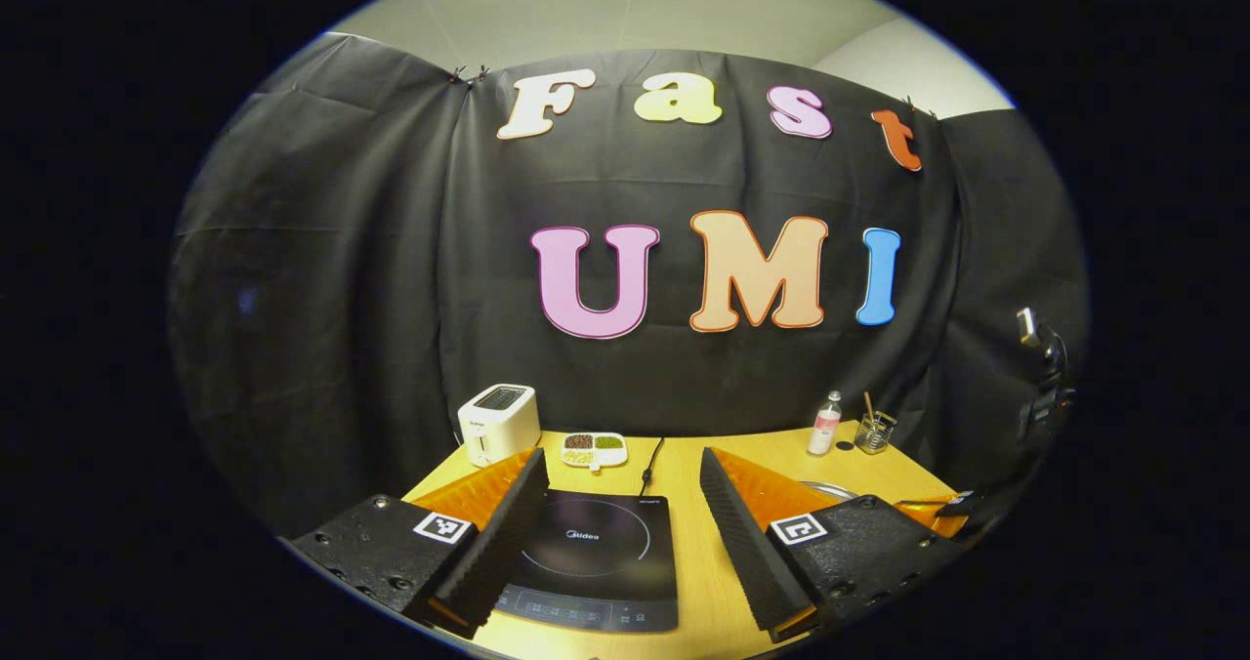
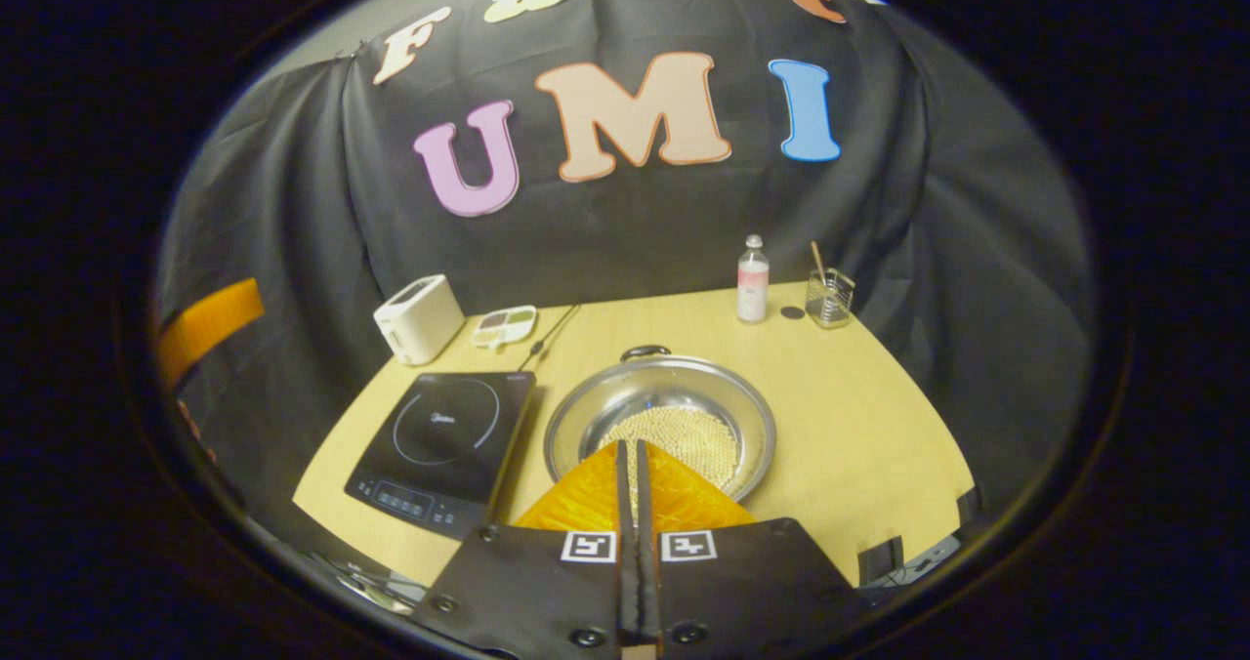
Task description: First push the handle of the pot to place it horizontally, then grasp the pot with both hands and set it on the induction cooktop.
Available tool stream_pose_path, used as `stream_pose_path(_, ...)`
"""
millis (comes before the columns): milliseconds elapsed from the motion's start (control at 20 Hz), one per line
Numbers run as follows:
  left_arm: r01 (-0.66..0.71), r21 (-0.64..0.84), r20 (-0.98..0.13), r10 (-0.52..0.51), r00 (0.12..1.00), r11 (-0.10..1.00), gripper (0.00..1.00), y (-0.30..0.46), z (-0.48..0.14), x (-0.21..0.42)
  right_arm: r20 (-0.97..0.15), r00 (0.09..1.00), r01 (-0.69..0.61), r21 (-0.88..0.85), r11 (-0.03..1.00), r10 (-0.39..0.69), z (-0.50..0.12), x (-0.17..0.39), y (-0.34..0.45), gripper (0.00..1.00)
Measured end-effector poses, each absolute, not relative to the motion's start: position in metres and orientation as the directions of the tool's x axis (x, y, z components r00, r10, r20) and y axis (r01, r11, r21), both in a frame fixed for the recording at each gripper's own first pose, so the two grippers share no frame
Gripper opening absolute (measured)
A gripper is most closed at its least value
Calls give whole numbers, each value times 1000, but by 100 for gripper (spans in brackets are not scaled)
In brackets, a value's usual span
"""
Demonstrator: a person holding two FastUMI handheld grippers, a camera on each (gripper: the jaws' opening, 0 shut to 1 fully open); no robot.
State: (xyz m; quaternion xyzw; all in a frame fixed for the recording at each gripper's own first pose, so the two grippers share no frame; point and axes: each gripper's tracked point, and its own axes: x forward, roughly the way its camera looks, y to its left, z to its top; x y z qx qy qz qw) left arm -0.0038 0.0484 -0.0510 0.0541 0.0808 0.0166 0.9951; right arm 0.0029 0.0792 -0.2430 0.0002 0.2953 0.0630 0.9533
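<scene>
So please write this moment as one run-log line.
left gripper: open over induction cooktop | right gripper: shut, empty | pot: on table, beside cooktop

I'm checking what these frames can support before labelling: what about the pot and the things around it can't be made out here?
- Pot, right gripper view: near rim and any near handle hidden behind the right gripper; a far handle shows.
- Pot, left gripper view: just a rim sliver past the left gripper.
- Cooktop panel markings: too small.
- Divided dish contents: too small to identify.
</scene>
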Motion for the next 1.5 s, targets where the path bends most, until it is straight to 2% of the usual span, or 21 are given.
stream_pose_path(100, -24, 119, -164, 44, 986, 993, 96, 58, -53, -2, -594, 797, -109, 30, 994, 105, -262, -3, 82, 3)
stream_pose_path(150, -22, 118, -164, 41, 986, 993, 92, 60, -55, 0, -611, 785, -105, 29, 994, 100, -271, -5, 82, 3)
stream_pose_path(250, -18, 117, -163, 37, 986, 993, 96, 64, -55, 2, -645, 758, -102, 36, 994, 101, -288, -10, 86, 3)
stream_pose_path(400, -11, 110, -174, 31, 984, 994, 96, 67, -60, 6, -687, 720, -90, 54, 995, 102, -305, -16, 91, 0)
stream_pose_path(500, -2, 97, -189, 21, 982, 995, 96, 65, -65, 8, -726, 679, -85, 66, 994, 106, -322, -22, 94, 3)
stream_pose_path(600, 3, 92, -200, 15, 980, 996, 96, 65, -68, 9, -768, 631, -83, 78, 993, 113, -339, -26, 97, 0)
stream_pose_path(650, 4, 89, -206, 14, 978, 996, 96, 66, -70, 9, -786, 608, -79, 86, 993, 116, -346, -30, 98, 3)
stream_pose_path(800, -1, 83, -222, 19, 975, 997, 96, 70, -76, 11, -830, 544, -50, 112, 992, 121, -364, -35, 98, 3)
stream_pose_path(1000, -26, 82, -237, 45, 970, 996, 92, 78, -80, 14, -868, 480, -23, 132, 991, 127, -383, -40, 97, 3)
stream_pose_path(1050, -31, 83, -240, 50, 969, 996, 92, 80, -82, 14, -872, 472, -24, 134, 991, 130, -387, -39, 99, 0)
stream_pose_path(1100, -35, 84, -243, 55, 968, 996, 96, 81, -82, 15, -878, 461, -29, 132, 991, 130, -391, -39, 99, 0)
stream_pose_path(1150, -40, 86, -246, 60, 967, 995, 92, 82, -83, 15, -884, 448, -37, 128, 991, 131, -396, -39, 100, 3)
stream_pose_path(1350, -64, 101, -250, 88, 964, 993, 92, 89, -84, 16, -901, 417, -37, 111, 993, 116, -404, -38, 97, 3)
stream_pose_path(1400, -69, 106, -250, 93, 964, 992, 92, 89, -84, 16, -904, 413, -33, 109, 994, 113, -406, -37, 96, 0)
stream_pose_path(1500, -77, 111, -252, 103, 962, 991, 92, 90, -84, 17, -913, 394, -29, 107, 994, 109, -411, -38, 94, 3)
